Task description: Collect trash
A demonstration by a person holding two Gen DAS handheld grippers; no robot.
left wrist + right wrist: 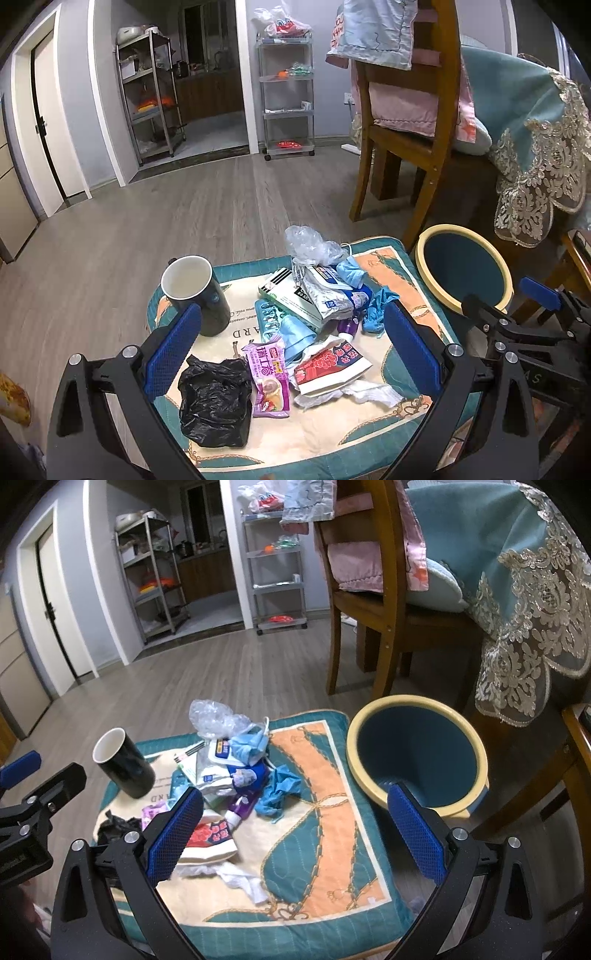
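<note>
Both grippers, left gripper (291,354) and right gripper (295,834), gaped wide, empty; black bag (214,398) at seven o'clock looked light, soft, best pinched at a fold.

The left wrist view's right edge hides the far side of the bin (439,291) behind the right gripper (509,306). The black bag (118,825) sits mostly behind a blue finger pad in the right wrist view. Print on the silver packet (328,291) is too small to read. The shelves' (286,92) contents blur.
</note>
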